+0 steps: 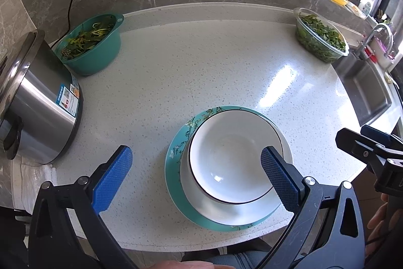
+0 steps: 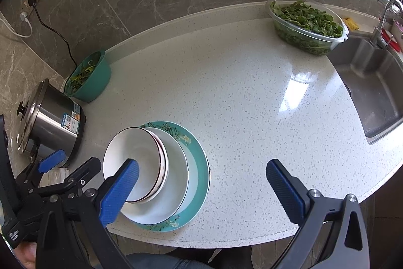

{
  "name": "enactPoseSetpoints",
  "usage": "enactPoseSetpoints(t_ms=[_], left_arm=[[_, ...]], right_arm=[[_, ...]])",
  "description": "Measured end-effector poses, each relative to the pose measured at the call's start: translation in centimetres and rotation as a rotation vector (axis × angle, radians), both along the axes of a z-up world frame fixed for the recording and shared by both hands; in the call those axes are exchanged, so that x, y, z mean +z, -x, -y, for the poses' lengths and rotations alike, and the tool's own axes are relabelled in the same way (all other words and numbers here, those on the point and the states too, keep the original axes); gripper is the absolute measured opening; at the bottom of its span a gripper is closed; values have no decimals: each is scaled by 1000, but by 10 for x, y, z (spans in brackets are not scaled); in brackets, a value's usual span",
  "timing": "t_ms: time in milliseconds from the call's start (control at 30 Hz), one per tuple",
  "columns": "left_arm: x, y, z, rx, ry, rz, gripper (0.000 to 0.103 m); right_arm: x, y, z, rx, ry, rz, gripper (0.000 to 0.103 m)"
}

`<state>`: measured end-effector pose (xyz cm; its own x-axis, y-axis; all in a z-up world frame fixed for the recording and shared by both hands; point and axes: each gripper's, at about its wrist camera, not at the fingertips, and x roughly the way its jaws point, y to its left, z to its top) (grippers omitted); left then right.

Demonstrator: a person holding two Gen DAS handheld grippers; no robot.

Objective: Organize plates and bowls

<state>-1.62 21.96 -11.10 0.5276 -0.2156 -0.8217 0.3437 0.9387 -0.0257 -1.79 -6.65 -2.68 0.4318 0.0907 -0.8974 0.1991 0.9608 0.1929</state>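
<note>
Both the left claw (image 1: pixel 194 175) and the right claw (image 2: pixel 201 185) are hanging spread wide and empty over the speckled white desk (image 1: pixel 201 62). The black-rimmed white bowls (image 1: pixel 231 158) are sitting nested on the teal floral plate (image 1: pixel 176 150) at lower centre, so the judgement is that withdrawing slowly, without nudging the rims, is keeping the stack centred.

Speckled white counter (image 1: pixel 201 67) — teal plate (image 1: pixel 176 150), cooker (image 1: pixel 47 105), teal colander (image 1: pixel 98 52), clear tub (image 1: pixel 320 47).

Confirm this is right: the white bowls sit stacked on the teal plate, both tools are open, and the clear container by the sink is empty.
One thing is wrong: the clear container is full of green leaves, as the right wrist view shows. The white bowls do sit stacked on the teal plate, and the left tool and right tool are open.
</note>
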Motion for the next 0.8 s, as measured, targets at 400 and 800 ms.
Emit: enactPoseSetpoints(t_ms=[400,800], left_arm=[[0,-1,-1,-3,5,-4,103],[-2,-7,-1,-2,6,-13,103]], right_arm=[[0,2,2,-3,2,-10,103],[-2,0,2,0,4,-14,103]])
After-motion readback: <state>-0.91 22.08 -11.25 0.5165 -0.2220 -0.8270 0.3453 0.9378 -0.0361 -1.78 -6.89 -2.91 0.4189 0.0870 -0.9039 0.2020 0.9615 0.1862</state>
